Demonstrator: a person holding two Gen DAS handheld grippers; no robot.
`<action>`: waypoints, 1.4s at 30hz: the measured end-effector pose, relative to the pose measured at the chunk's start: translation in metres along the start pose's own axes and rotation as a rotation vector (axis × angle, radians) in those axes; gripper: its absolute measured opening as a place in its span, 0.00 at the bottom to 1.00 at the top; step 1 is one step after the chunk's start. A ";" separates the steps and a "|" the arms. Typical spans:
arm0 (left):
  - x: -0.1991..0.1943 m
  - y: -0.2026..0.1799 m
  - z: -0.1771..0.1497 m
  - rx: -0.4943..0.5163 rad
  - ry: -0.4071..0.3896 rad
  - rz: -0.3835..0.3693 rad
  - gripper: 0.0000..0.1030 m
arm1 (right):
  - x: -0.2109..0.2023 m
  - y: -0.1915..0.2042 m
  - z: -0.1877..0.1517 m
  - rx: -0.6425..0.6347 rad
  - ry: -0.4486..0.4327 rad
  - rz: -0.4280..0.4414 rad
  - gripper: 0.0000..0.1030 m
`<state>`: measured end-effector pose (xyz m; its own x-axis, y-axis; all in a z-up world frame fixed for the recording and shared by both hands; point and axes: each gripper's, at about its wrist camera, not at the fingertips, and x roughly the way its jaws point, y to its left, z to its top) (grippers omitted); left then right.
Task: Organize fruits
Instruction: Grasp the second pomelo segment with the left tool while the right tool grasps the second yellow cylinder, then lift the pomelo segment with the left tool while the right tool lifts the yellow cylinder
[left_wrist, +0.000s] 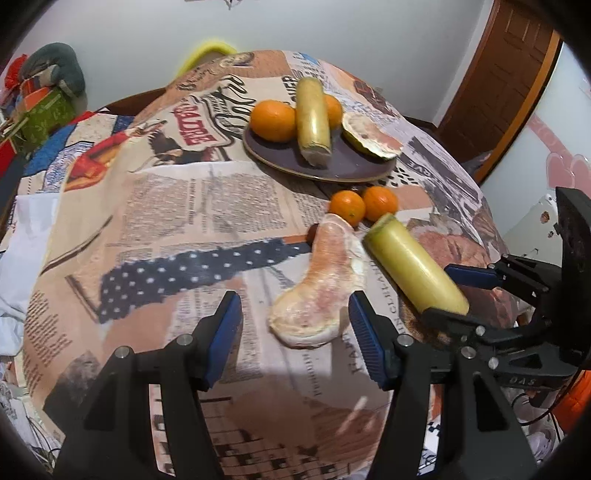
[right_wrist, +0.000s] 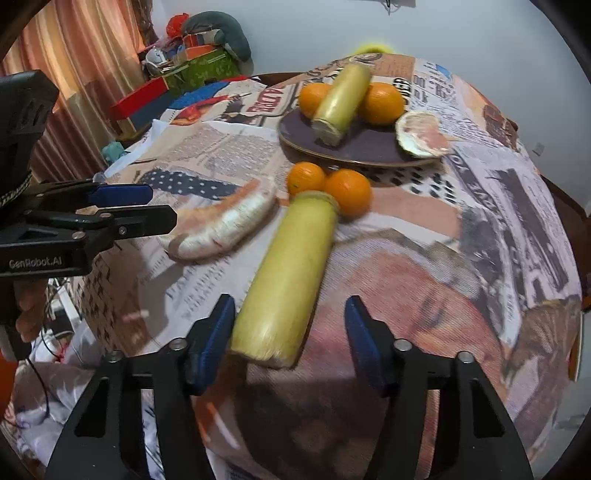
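Note:
A dark plate (left_wrist: 343, 168) (right_wrist: 369, 149) at the far side holds two oranges (left_wrist: 273, 121), a yellow-green sugarcane piece (left_wrist: 313, 122) and a pomelo peel (left_wrist: 373, 138). On the cloth lie two small oranges (left_wrist: 347, 207) (right_wrist: 347, 192), a pomelo segment (left_wrist: 321, 288) (right_wrist: 225, 225) and a second sugarcane piece (left_wrist: 413, 266) (right_wrist: 288, 280). My left gripper (left_wrist: 295, 325) is open, its jaws around the near end of the pomelo segment. My right gripper (right_wrist: 290, 332) is open around the near end of the sugarcane piece, its left pad touching it.
The round table (left_wrist: 166, 229) wears a newspaper-print cloth. Boxes and a grey cushion (right_wrist: 207, 44) are piled behind it at the left. A wooden door (left_wrist: 506, 81) stands at the right. Cables and cloth lie below the table's near edge.

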<state>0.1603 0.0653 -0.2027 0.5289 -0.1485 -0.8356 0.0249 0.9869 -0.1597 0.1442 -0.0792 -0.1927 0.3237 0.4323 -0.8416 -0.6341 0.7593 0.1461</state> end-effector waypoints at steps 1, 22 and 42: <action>0.002 -0.002 0.000 0.004 0.005 -0.004 0.58 | -0.001 -0.002 -0.001 -0.001 0.000 -0.008 0.43; 0.053 -0.022 0.023 0.071 0.040 -0.011 0.56 | 0.019 -0.024 0.022 0.022 0.001 0.113 0.39; 0.035 -0.029 -0.002 0.092 0.053 -0.012 0.45 | 0.009 -0.023 0.016 -0.014 0.034 0.043 0.35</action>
<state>0.1764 0.0311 -0.2283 0.4826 -0.1610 -0.8609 0.1103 0.9863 -0.1226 0.1728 -0.0854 -0.1955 0.2718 0.4478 -0.8518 -0.6568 0.7333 0.1759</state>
